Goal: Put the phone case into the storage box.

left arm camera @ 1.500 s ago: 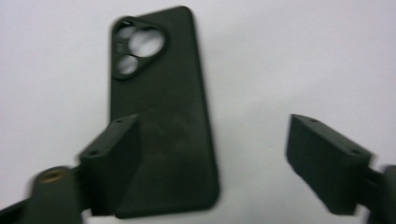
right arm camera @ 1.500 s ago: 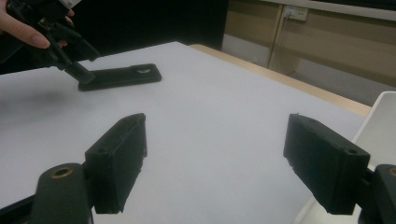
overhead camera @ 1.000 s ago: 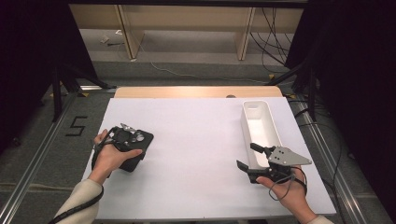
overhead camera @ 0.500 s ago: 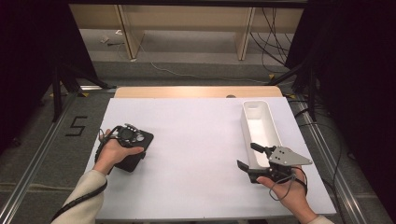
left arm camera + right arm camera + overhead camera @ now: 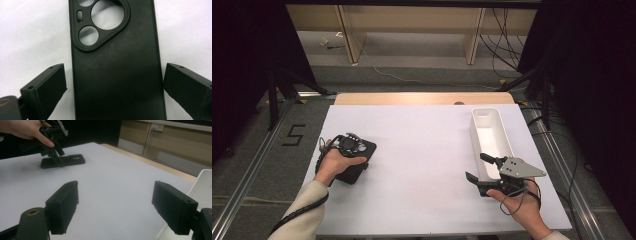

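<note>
Left gripper (image 5: 113,87) straddling a black phone case (image 5: 115,65) — jaws apart, not touching it.
Right gripper (image 5: 115,205) gapes beside the white bin (image 5: 490,135); high view hides the case under the left hand (image 5: 333,162).

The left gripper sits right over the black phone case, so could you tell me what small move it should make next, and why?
Probably close the left gripper on the black rubbery phone case. Its jaws stand open on either side of the case's long edges, with a gap each side, and the case lies flat on the white table, not yet gripped.
</note>
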A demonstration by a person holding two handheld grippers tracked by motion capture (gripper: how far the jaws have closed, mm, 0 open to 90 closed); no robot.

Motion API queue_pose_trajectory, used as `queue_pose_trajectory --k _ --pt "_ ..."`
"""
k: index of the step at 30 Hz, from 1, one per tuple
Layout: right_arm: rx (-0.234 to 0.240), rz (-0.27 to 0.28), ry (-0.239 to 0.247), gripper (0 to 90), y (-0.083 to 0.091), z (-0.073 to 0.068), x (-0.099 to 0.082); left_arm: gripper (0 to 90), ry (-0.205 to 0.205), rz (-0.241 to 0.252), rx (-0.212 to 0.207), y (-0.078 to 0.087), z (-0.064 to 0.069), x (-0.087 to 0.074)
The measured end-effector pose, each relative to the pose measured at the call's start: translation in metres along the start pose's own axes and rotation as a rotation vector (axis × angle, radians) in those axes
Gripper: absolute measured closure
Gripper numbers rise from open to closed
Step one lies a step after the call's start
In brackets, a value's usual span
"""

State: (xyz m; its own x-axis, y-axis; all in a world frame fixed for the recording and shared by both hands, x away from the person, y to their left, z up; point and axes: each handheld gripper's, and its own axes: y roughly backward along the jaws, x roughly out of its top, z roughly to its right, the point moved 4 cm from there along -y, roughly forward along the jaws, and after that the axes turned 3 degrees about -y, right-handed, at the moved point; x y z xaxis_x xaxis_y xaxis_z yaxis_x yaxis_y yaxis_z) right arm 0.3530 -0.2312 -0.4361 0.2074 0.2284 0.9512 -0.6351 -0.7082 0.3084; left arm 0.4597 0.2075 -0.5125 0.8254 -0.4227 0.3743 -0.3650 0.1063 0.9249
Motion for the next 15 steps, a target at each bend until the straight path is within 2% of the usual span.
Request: queue_pose_trajectory --k 11,15 --pt "0.003 -0.001 0.001 22.4 -0.0003 -0.0002 -0.0001 5.2 0.02 0.0 -0.019 -0.0016 -0.0022 -0.0007" --pt "0.004 -0.003 0.002 22.3 -0.0004 -0.0002 -0.0004 7.4 0.025 -0.004 -0.041 -0.0014 -0.0025 -0.0007"
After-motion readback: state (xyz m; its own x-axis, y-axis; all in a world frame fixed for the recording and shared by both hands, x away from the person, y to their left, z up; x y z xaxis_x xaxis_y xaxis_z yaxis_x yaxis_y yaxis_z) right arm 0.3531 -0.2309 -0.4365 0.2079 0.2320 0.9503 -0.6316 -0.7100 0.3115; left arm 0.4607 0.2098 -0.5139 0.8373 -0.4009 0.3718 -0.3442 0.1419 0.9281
